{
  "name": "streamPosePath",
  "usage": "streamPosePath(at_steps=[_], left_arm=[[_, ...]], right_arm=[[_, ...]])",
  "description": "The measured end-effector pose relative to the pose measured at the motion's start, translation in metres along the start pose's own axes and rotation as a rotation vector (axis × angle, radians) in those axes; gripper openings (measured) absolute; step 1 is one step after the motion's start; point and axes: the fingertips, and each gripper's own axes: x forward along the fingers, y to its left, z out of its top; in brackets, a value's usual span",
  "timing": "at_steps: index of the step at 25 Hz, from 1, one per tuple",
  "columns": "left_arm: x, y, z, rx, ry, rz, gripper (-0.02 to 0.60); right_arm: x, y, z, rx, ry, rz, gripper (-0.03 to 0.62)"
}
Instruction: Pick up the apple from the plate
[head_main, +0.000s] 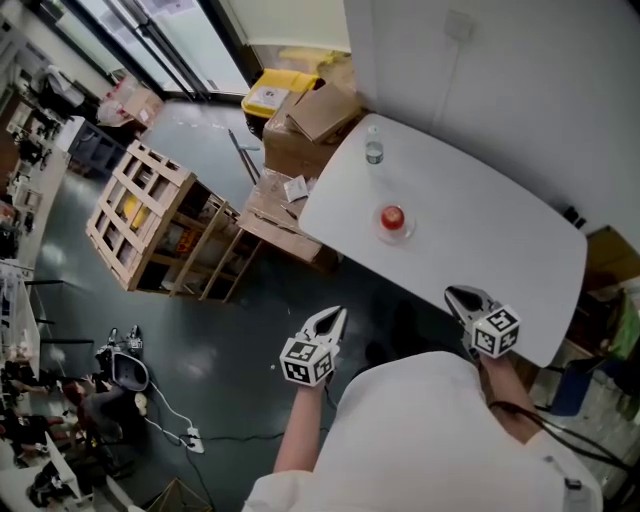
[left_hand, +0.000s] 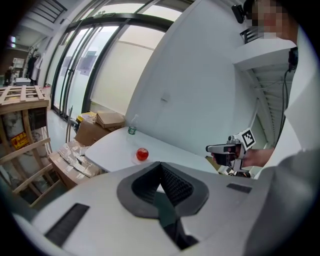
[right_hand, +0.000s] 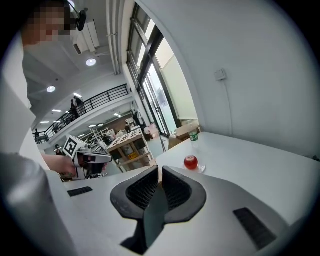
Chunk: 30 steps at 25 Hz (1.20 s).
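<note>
A red apple (head_main: 392, 216) sits on a small clear plate (head_main: 403, 234) near the left edge of a white table (head_main: 500, 230). Both grippers hang short of the table's near edge, well away from the apple. My left gripper (head_main: 338, 314) is over the floor, shut and empty. My right gripper (head_main: 452, 293) is at the table's near edge with its jaws together and nothing held. In the left gripper view the apple (left_hand: 142, 154) lies ahead beyond the shut jaws (left_hand: 161, 165). The right gripper view has the apple (right_hand: 190, 161) just past its jaws (right_hand: 160, 173).
A water bottle (head_main: 374, 149) stands at the table's far left corner. Cardboard boxes (head_main: 312, 118), a yellow bin (head_main: 277, 92) and a wooden pallet crate (head_main: 150, 215) sit on the floor left of the table. A white wall (head_main: 520, 70) runs behind it.
</note>
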Motion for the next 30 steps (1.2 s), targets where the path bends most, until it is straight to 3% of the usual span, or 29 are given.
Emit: streamPosePath(at_steps=[16,30], left_arm=[[0.095,0.005,0.041,-0.008,0.036,0.047,0.002],[0.16,-0.002,0.064,0.079,0.118,0.022,0.002]], right_arm=[[0.042,-0.085,0.027,0.002,0.07,0.069,0.046],[0.039,-0.125,0.029,0.068,0.085,0.062,0.046]])
